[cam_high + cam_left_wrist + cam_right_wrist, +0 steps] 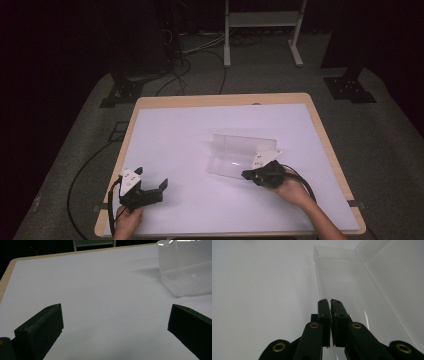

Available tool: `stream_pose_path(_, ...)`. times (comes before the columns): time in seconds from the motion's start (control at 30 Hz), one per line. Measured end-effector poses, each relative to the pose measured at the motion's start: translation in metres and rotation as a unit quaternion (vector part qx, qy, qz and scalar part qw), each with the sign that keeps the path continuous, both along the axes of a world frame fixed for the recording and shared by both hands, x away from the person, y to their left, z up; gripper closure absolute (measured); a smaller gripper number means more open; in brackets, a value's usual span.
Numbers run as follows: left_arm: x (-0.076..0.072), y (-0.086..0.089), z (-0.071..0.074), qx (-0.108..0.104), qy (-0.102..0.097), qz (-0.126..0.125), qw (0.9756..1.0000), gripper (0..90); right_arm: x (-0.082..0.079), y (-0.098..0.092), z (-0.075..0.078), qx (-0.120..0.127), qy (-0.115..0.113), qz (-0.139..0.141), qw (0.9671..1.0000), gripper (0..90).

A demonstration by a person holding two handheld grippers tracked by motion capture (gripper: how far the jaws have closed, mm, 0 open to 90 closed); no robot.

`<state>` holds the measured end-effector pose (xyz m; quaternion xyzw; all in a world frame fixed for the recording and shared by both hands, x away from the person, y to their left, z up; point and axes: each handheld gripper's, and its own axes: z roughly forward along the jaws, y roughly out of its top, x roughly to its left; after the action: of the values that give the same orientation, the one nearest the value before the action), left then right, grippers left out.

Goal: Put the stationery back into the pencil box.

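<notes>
The right gripper has its jaws pressed together on the thin near wall of the clear box, which runs on ahead of the jaws; the box's floor lies to the jaws' right and its raised lid slants up further right. From above, this gripper meets the box at its near right corner. The left gripper rests with jaws wide apart, bare white worktop between them, the box ahead and to the right.
</notes>
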<state>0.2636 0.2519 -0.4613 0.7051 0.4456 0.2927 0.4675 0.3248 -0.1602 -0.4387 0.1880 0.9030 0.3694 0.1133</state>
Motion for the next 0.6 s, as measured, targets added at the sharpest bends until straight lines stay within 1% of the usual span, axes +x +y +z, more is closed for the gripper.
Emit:
stream_pose_path(0.03, 0.0, 0.0, 0.0, 0.0, 0.0, 0.0, 1.0, 0.0, 0.0, -0.001, -0.002, 0.007, 0.006, -0.002, 1.0, 86.4)
stream_pose_path(0.13, 0.0, 0.0, 0.0, 0.0, 0.001, 0.0, 1.0, 0.0, 0.0, -0.002, -0.007, 0.011, 0.017, -0.004, 0.9998, 86.4)
stream_pose_path(0.3, 0.0, 0.0, 0.0, 0.001, 0.0, 0.0, 1.0, 0.0, -0.001, -0.001, -0.012, 0.014, 0.029, -0.004, 0.9995, 86.2)
stream_pose_path(0.6, 0.0, 0.0, 0.0, 0.001, 0.0, 0.0, 1.0, 0.0, 0.001, -0.003, -0.02, 0.019, 0.058, -0.008, 0.9981, 85.6)
